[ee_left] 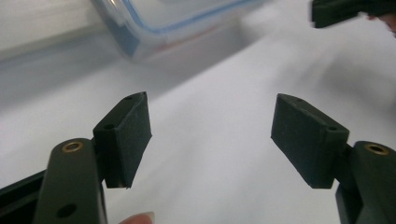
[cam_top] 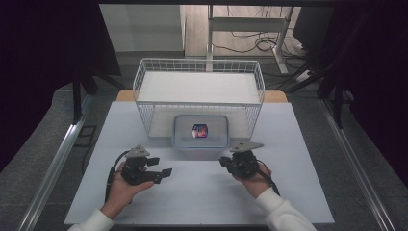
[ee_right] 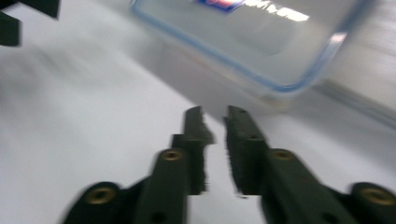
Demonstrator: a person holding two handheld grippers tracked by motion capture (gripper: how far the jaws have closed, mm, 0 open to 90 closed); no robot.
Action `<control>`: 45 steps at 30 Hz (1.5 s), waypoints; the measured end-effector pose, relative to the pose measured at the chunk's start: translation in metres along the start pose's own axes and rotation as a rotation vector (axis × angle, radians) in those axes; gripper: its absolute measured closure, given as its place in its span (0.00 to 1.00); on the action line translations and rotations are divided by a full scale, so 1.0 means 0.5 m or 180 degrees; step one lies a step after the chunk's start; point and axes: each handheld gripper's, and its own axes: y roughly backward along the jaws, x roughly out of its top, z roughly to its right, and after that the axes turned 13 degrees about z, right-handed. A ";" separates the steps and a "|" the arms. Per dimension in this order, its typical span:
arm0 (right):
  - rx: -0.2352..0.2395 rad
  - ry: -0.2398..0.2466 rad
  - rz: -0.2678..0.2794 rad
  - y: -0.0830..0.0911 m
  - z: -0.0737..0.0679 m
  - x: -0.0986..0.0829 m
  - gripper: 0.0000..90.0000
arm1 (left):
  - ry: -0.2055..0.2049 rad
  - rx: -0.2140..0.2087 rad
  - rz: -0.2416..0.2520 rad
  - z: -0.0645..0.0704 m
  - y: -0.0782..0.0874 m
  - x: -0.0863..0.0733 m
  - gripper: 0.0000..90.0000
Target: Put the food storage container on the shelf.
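Two grippers near container point(cam_top: 201, 131); left gripper point(cam_top: 162, 173) agape; right gripper point(cam_top: 225, 161) nearly closed.

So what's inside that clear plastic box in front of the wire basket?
One small red and dark blue packet lies in the box, seen through its lid. What it is can't be told: too small from above, and cut off and blurred in the right gripper view.

A staged recording bay in a lab or workshop, not a home.

Dark curtains point(cam_top: 43, 62) hang at the frame's left and right edges; metal rails point(cam_top: 53, 163) run down both lower sides; a white board worktop point(cam_top: 202, 192) fills the centre; at the top, loose cables point(cam_top: 250, 45) trail over bare floor beside a metal stand point(cam_top: 281, 48); a person's hand holds a claw point(cam_top: 161, 172) with a tracking plate, lower left.
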 end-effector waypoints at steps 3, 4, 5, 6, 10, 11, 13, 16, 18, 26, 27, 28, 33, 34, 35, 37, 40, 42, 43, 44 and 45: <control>0.0030 0.0093 -0.0102 -0.029 -0.014 -0.002 0.98 | -0.0036 -0.0020 -0.0042 0.013 0.019 -0.018 0.30; 0.0045 0.0165 -0.0181 -0.058 -0.027 -0.003 0.99 | -0.0097 -0.0024 -0.0102 0.020 0.028 -0.029 0.30; 0.0042 0.0197 -0.0210 -0.073 -0.032 -0.003 0.99 | -0.0133 -0.0009 -0.0122 0.023 0.030 -0.034 0.30; 0.0029 0.0236 -0.0226 -0.088 -0.036 -0.002 0.99 | -0.0167 0.0006 -0.0146 0.026 0.032 -0.039 0.30; -0.0079 0.0345 -0.0295 -0.141 -0.045 0.003 0.99 | -0.0182 -0.0005 -0.0194 0.028 0.035 -0.047 0.30; -0.0079 0.0345 -0.0295 -0.141 -0.045 0.003 0.99 | -0.0182 -0.0005 -0.0194 0.028 0.035 -0.047 0.30; -0.0189 0.0399 -0.0297 -0.173 -0.043 0.003 0.99 | -0.0180 -0.0005 -0.0188 0.027 0.034 -0.046 0.30; -0.0293 0.0390 -0.0253 -0.187 -0.035 0.008 0.99 | -0.0184 -0.0007 -0.0171 0.025 0.033 -0.043 0.30; -0.0286 0.0355 -0.0249 -0.189 -0.029 0.014 0.99 | -0.0180 -0.0010 -0.0166 0.025 0.033 -0.042 0.30; -0.0298 0.0131 -0.0112 -0.187 -0.006 0.047 0.99 | -0.0147 0.0003 -0.0167 0.021 0.033 -0.045 0.30; -0.0309 0.0136 -0.0114 -0.190 -0.006 0.048 0.99 | -0.0149 0.0009 -0.0172 0.021 0.033 -0.045 0.30; -0.0315 0.0126 -0.0132 -0.194 -0.005 0.050 0.99 | -0.0149 0.0014 -0.0176 0.020 0.033 -0.045 0.30; -0.0349 0.0010 -0.0105 -0.211 0.005 0.059 0.99 | -0.0160 0.0016 -0.0188 0.019 0.032 -0.046 0.30; -0.0354 0.0007 -0.0098 -0.215 0.008 0.061 0.99 | -0.0165 0.0020 -0.0195 0.018 0.032 -0.046 0.30; -0.0354 0.0007 -0.0098 -0.215 0.008 0.061 0.99 | -0.0165 0.0020 -0.0195 0.018 0.032 -0.046 0.30; -0.0375 -0.0020 -0.0089 -0.224 0.013 0.066 0.99 | -0.0169 0.0023 -0.0202 0.017 0.031 -0.047 0.30; -0.0415 -0.0069 -0.0093 -0.242 0.023 0.077 0.99 | -0.0171 0.0030 -0.0210 0.015 0.032 -0.047 0.30; -0.0438 -0.0103 -0.0095 -0.249 0.030 0.082 0.99 | -0.0173 0.0030 -0.0209 0.016 0.032 -0.047 0.30; -0.0466 -0.0129 -0.0087 -0.252 0.032 0.084 0.99 | -0.0174 0.0027 -0.0210 0.016 0.032 -0.047 0.30; -0.0479 -0.0141 -0.0088 -0.255 0.036 0.086 0.99 | -0.0177 0.0022 -0.0213 0.017 0.032 -0.048 0.30; -0.0476 -0.0163 -0.0087 -0.257 0.038 0.087 0.99 | -0.0180 0.0019 -0.0217 0.017 0.031 -0.048 0.30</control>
